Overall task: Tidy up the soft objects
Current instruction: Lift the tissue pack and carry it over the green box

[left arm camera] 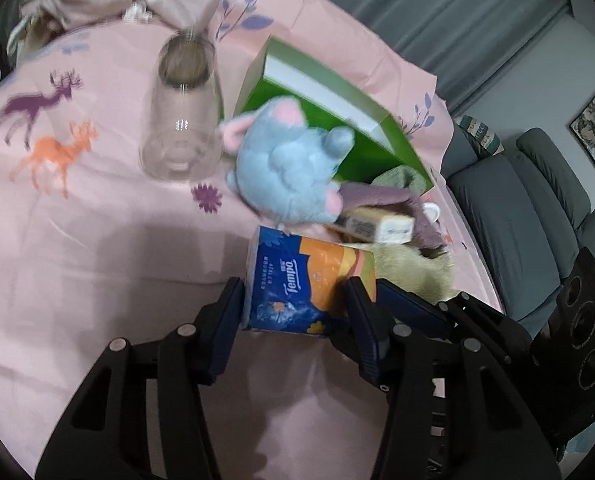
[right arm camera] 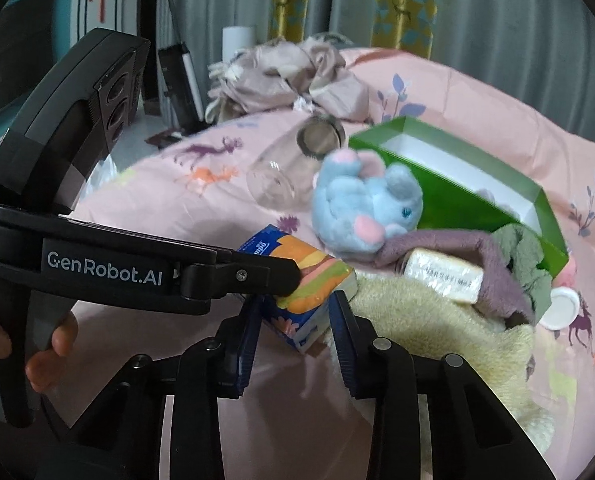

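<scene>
The blue-and-orange soft pack of Tempo tissues [left arm camera: 297, 284] sits on the pink bedsheet printed with deer and leaves [left arm camera: 97, 240], at the near edge of the pile, and both tools are on it; the left gripper [left arm camera: 293, 312] has its jaws either side of the pack's near end, pressing on its sides; the right gripper [right arm camera: 295, 320] has its jaws on the orange corner of the same pack, also pinching it. A hand [right arm camera: 41, 360] wraps the left gripper's handle at the left edge of the right wrist view.

Just beyond the pack lies a cream fluffy towel [right arm camera: 437, 320], touching it; on that rests a mauve fleece cloth [right arm camera: 457, 244] with a small cellophane-wrapped pale packet [right arm camera: 441, 274] lying on it; a grey-green knitted cloth [right arm camera: 525, 256] is bunched beside a white round cap [right arm camera: 561, 306]. A light-blue plush mouse with pink ears [left arm camera: 285, 160] leans against the open green cardboard box with a white inside [left arm camera: 317, 80]. A clear plastic jar [left arm camera: 181, 120] lies on its side to the left of the plush; further back a beige crumpled cloth [right arm camera: 289, 76] is heaped near the grey curtains [right arm camera: 497, 20].
</scene>
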A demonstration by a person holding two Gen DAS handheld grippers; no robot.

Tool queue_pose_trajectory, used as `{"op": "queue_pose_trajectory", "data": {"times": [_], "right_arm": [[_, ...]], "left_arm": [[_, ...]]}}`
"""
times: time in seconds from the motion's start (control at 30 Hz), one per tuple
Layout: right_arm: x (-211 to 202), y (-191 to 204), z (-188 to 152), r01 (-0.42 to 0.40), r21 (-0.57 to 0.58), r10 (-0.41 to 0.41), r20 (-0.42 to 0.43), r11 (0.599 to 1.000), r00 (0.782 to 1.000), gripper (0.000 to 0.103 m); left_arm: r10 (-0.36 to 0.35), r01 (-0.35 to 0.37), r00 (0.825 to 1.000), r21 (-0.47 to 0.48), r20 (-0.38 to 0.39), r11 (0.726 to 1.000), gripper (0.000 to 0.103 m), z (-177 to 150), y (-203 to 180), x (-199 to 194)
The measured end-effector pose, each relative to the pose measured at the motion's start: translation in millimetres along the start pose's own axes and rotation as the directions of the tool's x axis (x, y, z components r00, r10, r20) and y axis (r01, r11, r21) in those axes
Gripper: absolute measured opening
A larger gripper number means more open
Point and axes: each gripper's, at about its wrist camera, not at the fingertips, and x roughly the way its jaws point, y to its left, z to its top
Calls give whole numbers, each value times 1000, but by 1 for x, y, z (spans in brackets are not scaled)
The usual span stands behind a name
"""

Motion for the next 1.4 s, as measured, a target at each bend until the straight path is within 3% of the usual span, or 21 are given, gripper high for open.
{"op": "queue_pose_trajectory", "data": {"times": [0.33, 0.73, 0.97, 1.3, 1.4], "right_arm": [[-51, -7, 36, 26, 12, -28, 218, 1000, 975, 37], [-45, -73, 90, 78, 99, -107, 329, 992, 938, 37], [-19, -118, 107, 88, 154, -133, 312, 984, 941, 37], [33, -164, 103, 100, 236, -145, 183, 967, 972, 37], [39, -165, 101, 96, 234, -136, 162, 967, 977, 37]], "left_arm": [[40, -67, 987, 169, 155, 983, 51, 40, -58, -42], [42, -100, 977, 278, 210, 955, 51, 118, -97, -13], [51, -105, 982, 297, 183, 949, 51, 158, -105, 35], [123, -146, 987, 280, 100, 949, 53, 179, -94, 104], [156, -178, 983, 277, 99, 944, 76, 177, -92, 110]]}}
